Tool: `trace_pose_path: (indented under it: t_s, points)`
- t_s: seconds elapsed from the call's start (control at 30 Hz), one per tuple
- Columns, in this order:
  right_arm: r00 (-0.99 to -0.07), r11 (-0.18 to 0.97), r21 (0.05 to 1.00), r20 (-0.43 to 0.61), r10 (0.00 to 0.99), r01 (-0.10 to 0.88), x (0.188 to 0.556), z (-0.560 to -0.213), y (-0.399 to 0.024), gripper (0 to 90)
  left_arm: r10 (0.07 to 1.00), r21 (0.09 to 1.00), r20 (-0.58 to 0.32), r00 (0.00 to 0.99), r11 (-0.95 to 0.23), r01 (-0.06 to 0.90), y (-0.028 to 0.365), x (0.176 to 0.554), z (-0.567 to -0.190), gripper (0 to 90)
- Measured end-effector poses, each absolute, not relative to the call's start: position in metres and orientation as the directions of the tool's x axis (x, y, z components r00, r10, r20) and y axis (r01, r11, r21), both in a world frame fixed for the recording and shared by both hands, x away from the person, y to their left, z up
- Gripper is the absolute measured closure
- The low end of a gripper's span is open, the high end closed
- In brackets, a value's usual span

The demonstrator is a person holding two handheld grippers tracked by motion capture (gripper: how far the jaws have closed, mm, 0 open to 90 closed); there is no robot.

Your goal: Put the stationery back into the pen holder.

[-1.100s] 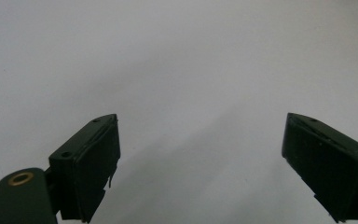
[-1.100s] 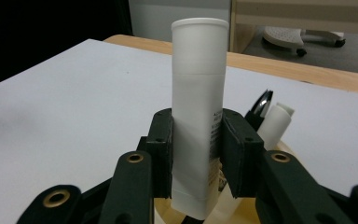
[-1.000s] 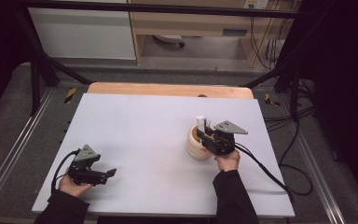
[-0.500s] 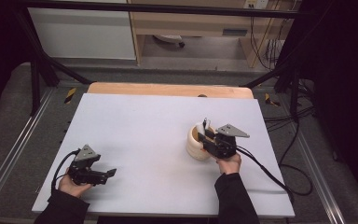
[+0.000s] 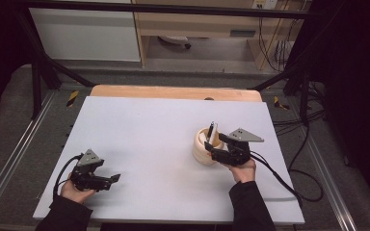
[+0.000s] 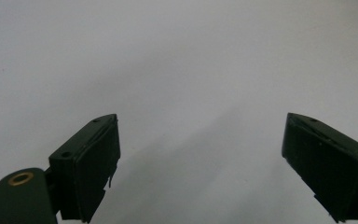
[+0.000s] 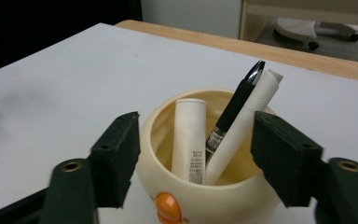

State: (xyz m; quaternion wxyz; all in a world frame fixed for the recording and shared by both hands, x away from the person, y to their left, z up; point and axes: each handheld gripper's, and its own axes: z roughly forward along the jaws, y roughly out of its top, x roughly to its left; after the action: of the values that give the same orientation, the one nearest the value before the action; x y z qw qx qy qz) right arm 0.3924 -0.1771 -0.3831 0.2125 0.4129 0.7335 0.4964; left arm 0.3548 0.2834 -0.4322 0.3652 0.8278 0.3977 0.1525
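high view, left to right: the left gripper (image 5: 110, 178) rests low at the near left of the white table (image 5: 139, 130), well apart from everything else, and in the left gripper view its jaws stand spread wide with only bare tabletop between them. toward the right sits the cream cup (image 5: 203, 148), a round pot with an orange knob on its front, and the right gripper (image 5: 211, 146) is just beside it on the near right side. in the right gripper view the cup (image 7: 205, 186) lies between the two black jaws, which have just been opening; the pads are clear of the rim and nothing is pinched. inside stand a white tube (image 7: 189, 140), upright at the left, a black pen (image 7: 233, 109) and a white marker (image 7: 251, 116), both leaning right against the rim. the risk from here, as i judge it, is a knock: the jaws flank the cup closely, so pulling back at a slant could catch the rim and slide or tip the light pot. the tall leaning pen and marker stick well above the rim, and a jaw brushing them could lever them out. the idle left gripper is too far off to steady anything.
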Motion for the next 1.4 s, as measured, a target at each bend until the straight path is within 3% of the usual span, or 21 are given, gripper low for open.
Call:
trace_pose_path:
  t_s: [0.07, 0.1, 0.2, 0.43, 1.4]
  points:
    - [-0.58, 0.181, 0.902, 0.089, 0.81, 0.391, 0.391, -0.38, -0.18, 22.3, 0.77, 0.726, -0.038, 0.637, -0.417, 0.547, 0.283, 0.355, -0.432, 11.5]
    - [-0.597, 0.195, 0.892, 0.099, 0.796, 0.408, 0.391, -0.378, -0.183, 14.6, 0.77, 0.726, -0.038, 0.636, -0.416, 0.547, 0.284, 0.355, -0.432, 11.5]
    - [-0.613, 0.209, 0.879, 0.113, 0.782, 0.429, 0.39, -0.375, -0.187, 6.8, 0.771, 0.726, -0.039, 0.636, -0.415, 0.548, 0.284, 0.355, -0.432, 11.5]
    - [-0.624, 0.243, 0.87, 0.09, 0.777, 0.429, 0.384, -0.375, -0.193, 0.9, 0.772, 0.726, -0.04, 0.635, -0.414, 0.549, 0.284, 0.355, -0.432, 11.5]
    - [-0.635, 0.273, 0.823, 0.132, 0.761, 0.498, 0.359, -0.43, -0.248, 0.4, 0.775, 0.725, -0.046, 0.63, -0.408, 0.555, 0.283, 0.355, -0.435, 11.2]
